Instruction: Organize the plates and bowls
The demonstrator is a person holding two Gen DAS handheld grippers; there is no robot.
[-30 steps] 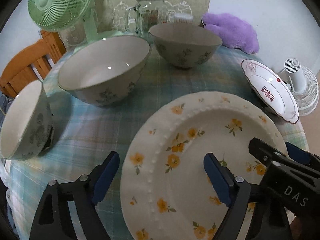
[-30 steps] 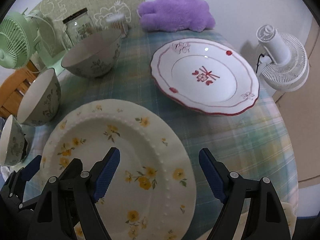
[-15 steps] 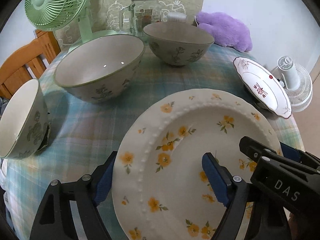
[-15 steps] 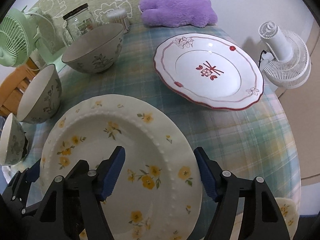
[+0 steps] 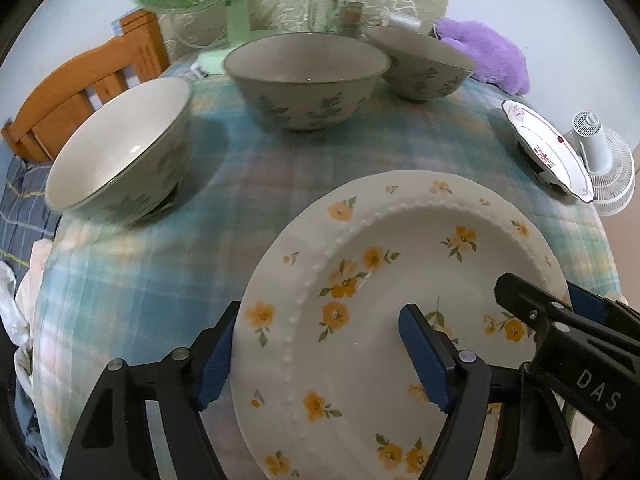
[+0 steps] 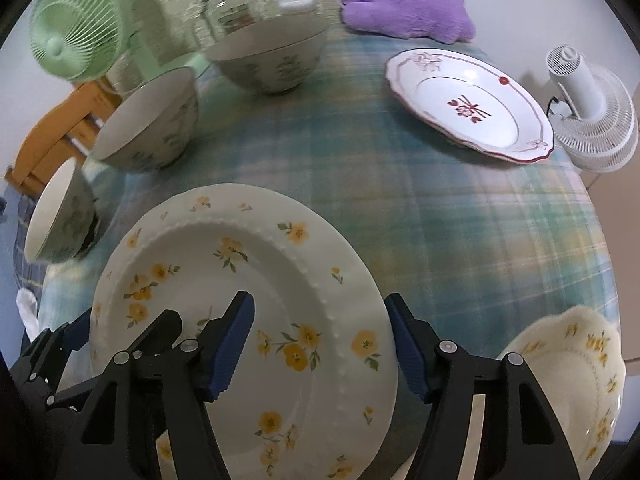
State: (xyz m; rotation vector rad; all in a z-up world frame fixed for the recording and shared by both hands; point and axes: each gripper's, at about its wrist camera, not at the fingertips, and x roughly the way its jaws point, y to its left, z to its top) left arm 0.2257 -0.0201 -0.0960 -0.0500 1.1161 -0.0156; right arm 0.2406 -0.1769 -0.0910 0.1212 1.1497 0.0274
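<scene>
The left gripper (image 5: pixel 326 356) straddles the left rim of the yellow-flowered plate (image 5: pixel 400 280): one blue pad sits outside and under the edge, the other over the plate's well. Its jaws are closing with the rim between them; whether the pads press on it yet cannot be told. The right gripper (image 6: pixel 322 344) straddles the opposite rim of the same plate (image 6: pixel 248 280), one pad over the well, the other outside the edge. Its jaws are also closing on the rim, contact unclear.

Ahead and left of the left gripper stands a tilted bowl (image 5: pixel 120 152); straight ahead is a larger bowl (image 5: pixel 306 80), and a third bowl (image 5: pixel 424 64) stands just right of it. Far right of that gripper lies the red-trimmed plate (image 5: pixel 548 152); from the right gripper it is ahead and right (image 6: pixel 468 104). A pale scalloped dish (image 6: pixel 572 380) with yellow flowers sits close beside the right gripper's right finger. All rest on the plaid cloth (image 6: pixel 440 208).
</scene>
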